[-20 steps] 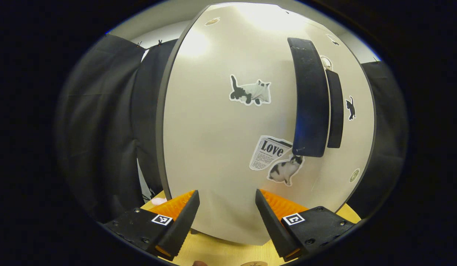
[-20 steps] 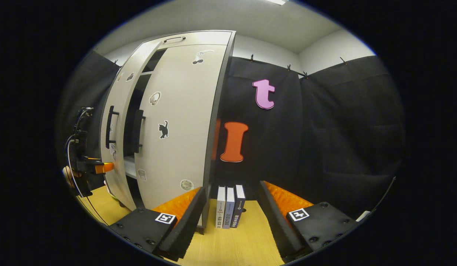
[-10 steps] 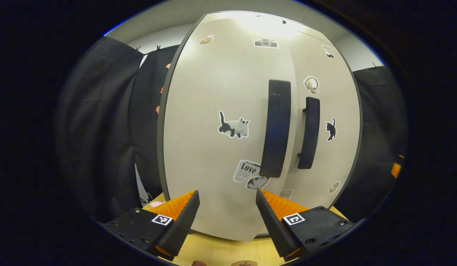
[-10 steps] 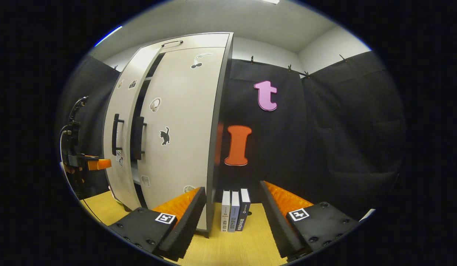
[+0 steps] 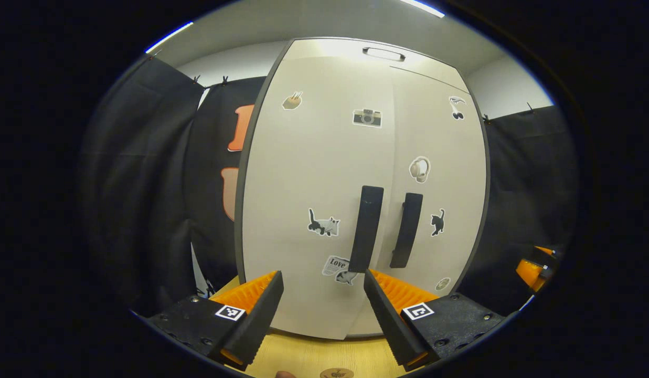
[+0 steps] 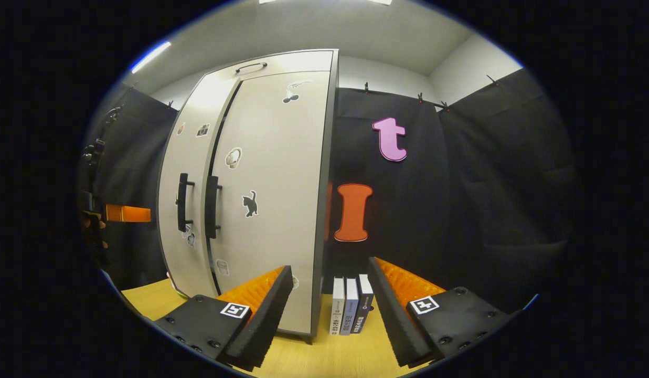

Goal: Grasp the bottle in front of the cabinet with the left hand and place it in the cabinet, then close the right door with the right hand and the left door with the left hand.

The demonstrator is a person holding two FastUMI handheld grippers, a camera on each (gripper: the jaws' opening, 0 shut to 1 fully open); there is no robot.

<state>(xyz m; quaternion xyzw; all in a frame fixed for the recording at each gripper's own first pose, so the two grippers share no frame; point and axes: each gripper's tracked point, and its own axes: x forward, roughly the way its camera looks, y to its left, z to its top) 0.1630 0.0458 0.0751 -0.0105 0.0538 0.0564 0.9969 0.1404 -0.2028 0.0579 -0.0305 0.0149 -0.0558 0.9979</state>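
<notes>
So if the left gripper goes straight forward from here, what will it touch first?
Most likely the left door of the cabinet, low down, near the stickers beside its handle. The left gripper is open and empty; the depth is hard to judge.

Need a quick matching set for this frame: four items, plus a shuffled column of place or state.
1. left door
2. books
3. left gripper
4. camera sticker

a. open, holding nothing
b. standing on the table beside the cabinet
c. high on the left door
d. about shut, handle beside the right door's handle

Pairs: 1-d, 2-b, 3-a, 4-c
</notes>
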